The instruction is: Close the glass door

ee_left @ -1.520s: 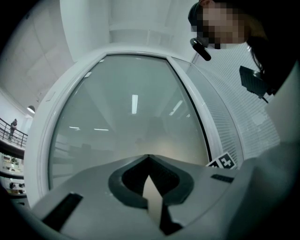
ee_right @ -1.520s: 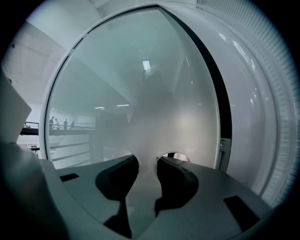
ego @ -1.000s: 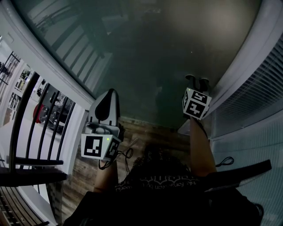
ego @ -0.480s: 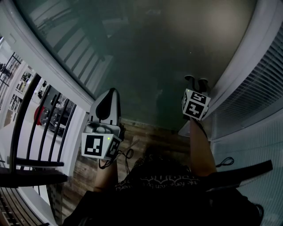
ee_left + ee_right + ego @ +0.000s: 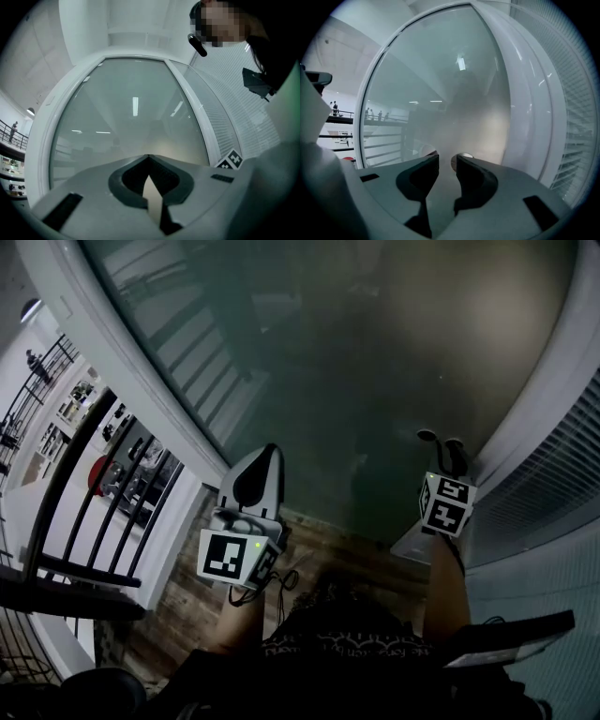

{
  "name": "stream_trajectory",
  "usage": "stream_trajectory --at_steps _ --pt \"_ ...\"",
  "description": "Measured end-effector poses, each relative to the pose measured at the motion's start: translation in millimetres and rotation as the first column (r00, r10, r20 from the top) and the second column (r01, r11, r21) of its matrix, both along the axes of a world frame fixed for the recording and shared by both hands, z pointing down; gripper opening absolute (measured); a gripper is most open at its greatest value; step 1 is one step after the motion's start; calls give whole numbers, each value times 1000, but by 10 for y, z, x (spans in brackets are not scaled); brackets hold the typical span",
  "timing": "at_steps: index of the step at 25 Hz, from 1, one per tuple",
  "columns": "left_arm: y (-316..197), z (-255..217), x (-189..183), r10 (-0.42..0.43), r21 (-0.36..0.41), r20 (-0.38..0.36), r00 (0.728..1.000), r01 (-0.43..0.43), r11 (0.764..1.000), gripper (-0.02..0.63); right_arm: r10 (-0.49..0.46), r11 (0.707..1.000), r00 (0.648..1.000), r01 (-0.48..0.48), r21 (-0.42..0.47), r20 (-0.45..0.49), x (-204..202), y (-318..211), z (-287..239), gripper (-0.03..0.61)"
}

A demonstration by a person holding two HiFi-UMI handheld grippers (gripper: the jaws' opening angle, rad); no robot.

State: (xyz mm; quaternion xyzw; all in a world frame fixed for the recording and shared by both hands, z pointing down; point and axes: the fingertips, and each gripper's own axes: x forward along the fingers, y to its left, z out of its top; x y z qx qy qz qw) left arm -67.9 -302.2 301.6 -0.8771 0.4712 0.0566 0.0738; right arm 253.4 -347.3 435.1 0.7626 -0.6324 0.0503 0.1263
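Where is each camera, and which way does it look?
Head view: on the person's head, looking steeply down at the glass door and floor; shows arms, left gripper, right gripper.
Left gripper view: on that gripper, facing the door; shows shut jaws, the person's upper body.
Right gripper view: on that gripper, facing the door; shows open jaws.
Shared: all see the door.

Left gripper (image 5: 270, 452) points forward, jaws together, empty. Right gripper (image 5: 442, 441) well to its right, jaws apart, gripping nothing. Left forearm (image 5: 234, 620) and right forearm (image 5: 444, 592) extended behind them.
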Motion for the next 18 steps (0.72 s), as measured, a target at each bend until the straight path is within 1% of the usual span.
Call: stream_trajectory --at_steps 3,7,9,10,11,13,15,18 --pt "33 15 -29 -12 -2 -9 1000 12 1000 2 -14 999 1000 14 43 11 65 192 -187 112" --pt "107 23 31 -5 2 -16 1000 5 1000 2 -40 987 999 38 159 11 86 402 -605 86" --pt "153 38 82 1 9 -20 1000 -1 1000 2 -61 974 998 63 218 -13 42 478 -789 50" --pt "181 53 114 6 11 -23 1000 -6 1000 2 -79 967 997 83 243 -26 2 515 -851 26" --pt "208 73 144 11 11 -27 1000 -11 1000 2 -102 959 994 109 261 -40 -52 549 -891 15" --pt "247 124 194 20 2 -29 999 -20 1000 2 -154 944 986 166 286 -63 -179 604 -935 3" --pt "249 174 232 28 -2 -18 999 -28 1000 2 -199 927 978 210 312 -67 -278 631 -989 3" --pt "282 200 327 28 -15 -26 999 -28 999 2 -236 907 970 239 347 -50 -290 648 -1048 3"
